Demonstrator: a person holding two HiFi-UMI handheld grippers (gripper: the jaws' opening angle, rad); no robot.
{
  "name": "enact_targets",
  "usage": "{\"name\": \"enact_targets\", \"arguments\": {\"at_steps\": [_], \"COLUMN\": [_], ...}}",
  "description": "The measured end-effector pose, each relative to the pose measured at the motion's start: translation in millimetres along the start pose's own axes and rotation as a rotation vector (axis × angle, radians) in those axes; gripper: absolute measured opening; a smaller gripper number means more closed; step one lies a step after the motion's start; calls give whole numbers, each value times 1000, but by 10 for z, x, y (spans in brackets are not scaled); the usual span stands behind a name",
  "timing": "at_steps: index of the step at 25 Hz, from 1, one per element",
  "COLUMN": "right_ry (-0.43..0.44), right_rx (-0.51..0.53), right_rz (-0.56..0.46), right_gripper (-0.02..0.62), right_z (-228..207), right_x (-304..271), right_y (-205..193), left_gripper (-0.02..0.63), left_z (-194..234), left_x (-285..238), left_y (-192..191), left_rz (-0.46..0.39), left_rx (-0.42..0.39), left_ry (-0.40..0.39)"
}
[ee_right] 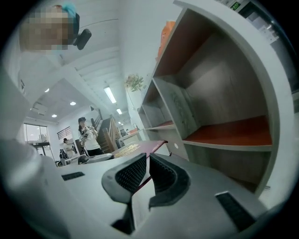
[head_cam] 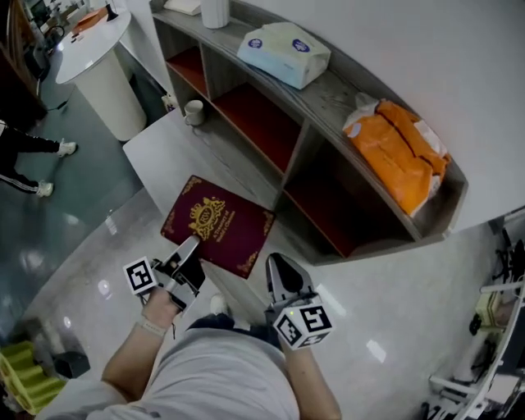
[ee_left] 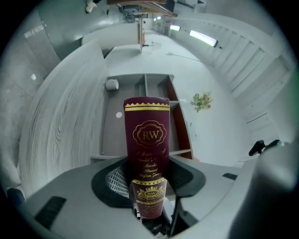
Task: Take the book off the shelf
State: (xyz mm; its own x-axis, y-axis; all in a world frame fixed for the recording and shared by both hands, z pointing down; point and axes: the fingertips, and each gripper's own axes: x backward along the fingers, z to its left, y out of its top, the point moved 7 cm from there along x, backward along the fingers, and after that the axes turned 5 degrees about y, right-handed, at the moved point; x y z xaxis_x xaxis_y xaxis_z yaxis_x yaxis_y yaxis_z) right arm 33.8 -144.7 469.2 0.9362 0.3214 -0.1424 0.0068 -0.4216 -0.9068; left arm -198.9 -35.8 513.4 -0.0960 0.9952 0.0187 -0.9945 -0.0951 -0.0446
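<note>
The lower end of the book (ee_left: pixel 148 140) was hidden between the jaws of the left gripper (ee_left: pixel 149 181), and the small gold lines on its spine were too blurred to read. Ahead of the right gripper (ee_right: pixel 146 173), only a sliver of the book showed past its left jaw. Whether the pads pressed on its edge could not be told. Far to the left gripper's left, a person (head_cam: pixel 29 160) was cut off, legs and shoes alone showing. Well beyond both tips, a white cylinder (head_cam: pixel 215 11) on the shelf (head_cam: pixel 328 98) was cut by the top edge.
</note>
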Motion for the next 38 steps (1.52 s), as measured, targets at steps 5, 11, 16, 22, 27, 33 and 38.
{"name": "enact_targets", "arguments": {"at_steps": [5, 11, 16, 22, 27, 33, 38], "right_ry": [103, 195, 249, 286, 311, 331, 323], "right_rx": [30, 63, 71, 83, 91, 119, 110], "right_rz": [25, 50, 55, 59, 68, 87, 81], "right_gripper": [31, 32, 31, 32, 31, 31, 31], "right_z": [159, 365, 450, 515, 536, 533, 521], "right_x": [-306, -572, -715, -790, -798, -806, -759], "right_y": [148, 329, 455, 522, 530, 508, 503], "left_gripper": [213, 215, 215, 215, 215, 215, 215], "left_z": [-120, -287, -400, -507, -547, -569, -603], "left_x": [297, 517, 599, 678, 707, 714, 722], "left_y": [202, 359, 402, 405, 386, 360, 341], "left_rz": [-129, -238, -295, -330, -346, -346, -337], "left_rx": [-10, -27, -49, -65, -51, -49, -56], "left_ry": [-12, -28, -47, -60, -82, -83, -86]}}
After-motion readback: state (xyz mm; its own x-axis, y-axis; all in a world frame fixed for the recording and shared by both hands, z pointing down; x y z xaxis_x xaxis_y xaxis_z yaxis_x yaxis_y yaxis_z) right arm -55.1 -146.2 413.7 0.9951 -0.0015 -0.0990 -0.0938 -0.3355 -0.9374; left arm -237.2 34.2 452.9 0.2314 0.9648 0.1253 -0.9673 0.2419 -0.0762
